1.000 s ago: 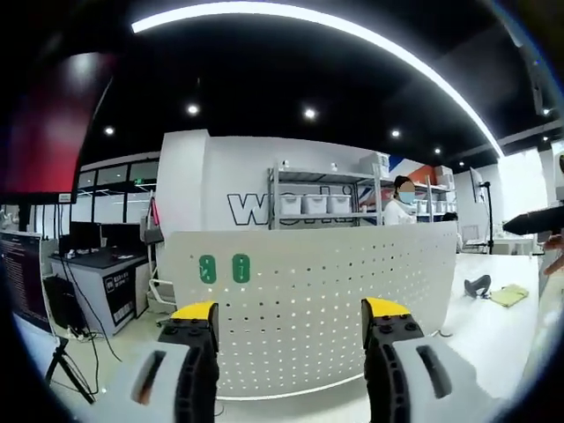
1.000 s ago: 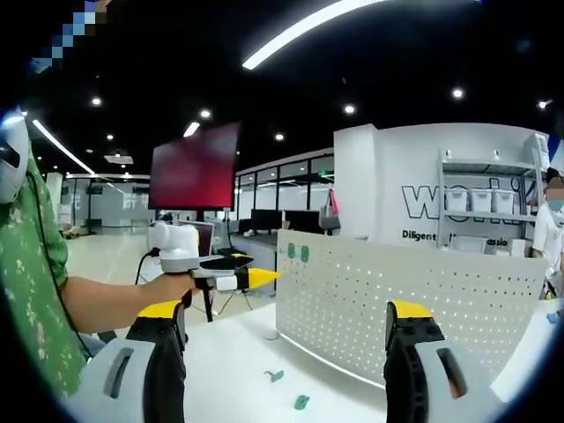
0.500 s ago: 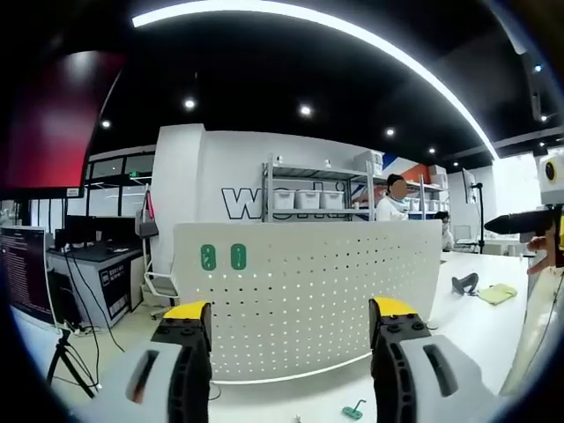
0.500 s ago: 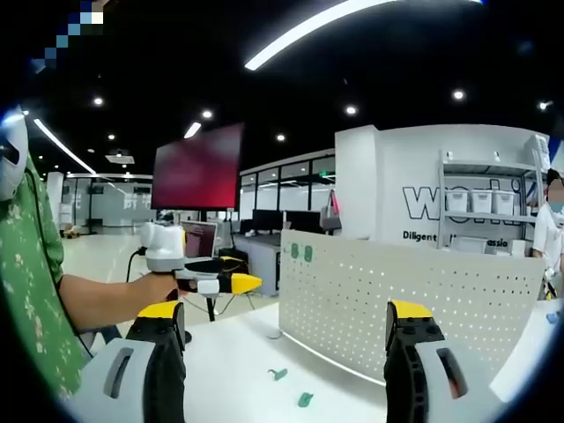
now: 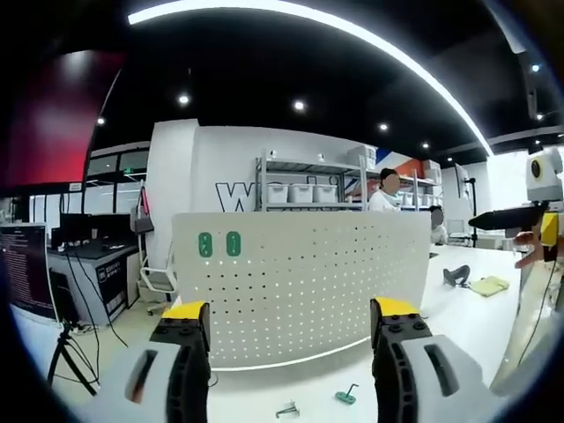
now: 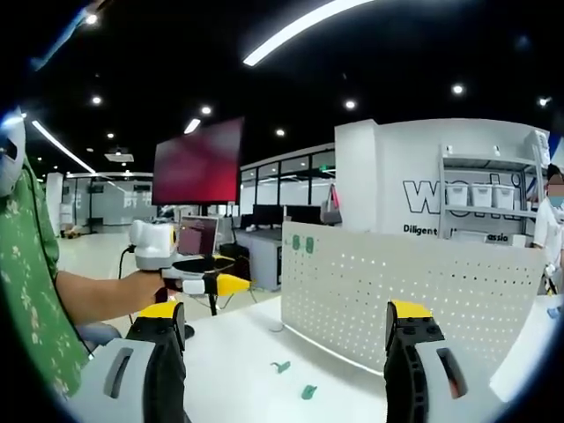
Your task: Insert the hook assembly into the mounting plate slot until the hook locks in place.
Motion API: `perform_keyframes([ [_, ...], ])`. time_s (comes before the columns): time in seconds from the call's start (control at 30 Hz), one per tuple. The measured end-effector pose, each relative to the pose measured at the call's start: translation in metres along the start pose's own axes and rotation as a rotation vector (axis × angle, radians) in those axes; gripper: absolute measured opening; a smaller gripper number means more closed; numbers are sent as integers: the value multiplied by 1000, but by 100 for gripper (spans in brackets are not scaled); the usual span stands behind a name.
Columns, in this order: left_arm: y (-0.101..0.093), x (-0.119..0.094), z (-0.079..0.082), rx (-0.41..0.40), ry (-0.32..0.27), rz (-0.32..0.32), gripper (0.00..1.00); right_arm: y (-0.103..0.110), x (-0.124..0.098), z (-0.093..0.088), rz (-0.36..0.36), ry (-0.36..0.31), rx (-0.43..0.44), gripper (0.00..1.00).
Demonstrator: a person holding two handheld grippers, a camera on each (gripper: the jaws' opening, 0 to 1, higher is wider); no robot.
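- Nearest in the left gripper view, the left gripper [image 5: 289, 328] rises from the bottom edge, its yellow-tipped jaws spread wide with nothing between them.
- In the right gripper view, the right gripper [image 6: 286, 328] stands the same way: jaws wide apart, empty.
- Just beyond the jaws, small hooks lie loose on the white table [image 5: 476, 330]. The left gripper view shows a green hook [image 5: 345, 396] and, just beside it, a grey hook [image 5: 286, 410].
- The right gripper view shows two green pieces on the table, one [image 6: 281, 367] nearer the plate and another [image 6: 309, 391] closer to the camera. Whether these match the hooks in the other view cannot be told.
- Behind the hooks stands the upright white perforated plate [image 5: 300, 282], also seen from the right [image 6: 414, 295].
- Two green tabs [image 5: 218, 244] already sit in the plate's top corner.
- Judged from this, the task is barely begun: no hook is picked up, so grasping, carrying, inserting and locking all remain.
- Farthest back are shelves [image 5: 300, 189] and a person.
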State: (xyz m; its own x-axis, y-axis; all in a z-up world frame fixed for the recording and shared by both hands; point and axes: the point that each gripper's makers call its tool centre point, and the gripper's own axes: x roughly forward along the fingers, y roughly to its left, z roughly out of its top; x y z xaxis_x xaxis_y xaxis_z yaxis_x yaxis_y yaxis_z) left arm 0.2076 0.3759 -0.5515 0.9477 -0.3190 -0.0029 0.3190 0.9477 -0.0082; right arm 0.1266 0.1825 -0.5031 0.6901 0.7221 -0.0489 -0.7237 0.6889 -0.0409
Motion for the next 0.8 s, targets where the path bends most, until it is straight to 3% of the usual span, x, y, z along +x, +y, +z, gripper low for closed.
perform_keyframes([
  [0.8,-21,-13,-45,-26,70,-47,74,-7,13,-57,4,111,71,97],
])
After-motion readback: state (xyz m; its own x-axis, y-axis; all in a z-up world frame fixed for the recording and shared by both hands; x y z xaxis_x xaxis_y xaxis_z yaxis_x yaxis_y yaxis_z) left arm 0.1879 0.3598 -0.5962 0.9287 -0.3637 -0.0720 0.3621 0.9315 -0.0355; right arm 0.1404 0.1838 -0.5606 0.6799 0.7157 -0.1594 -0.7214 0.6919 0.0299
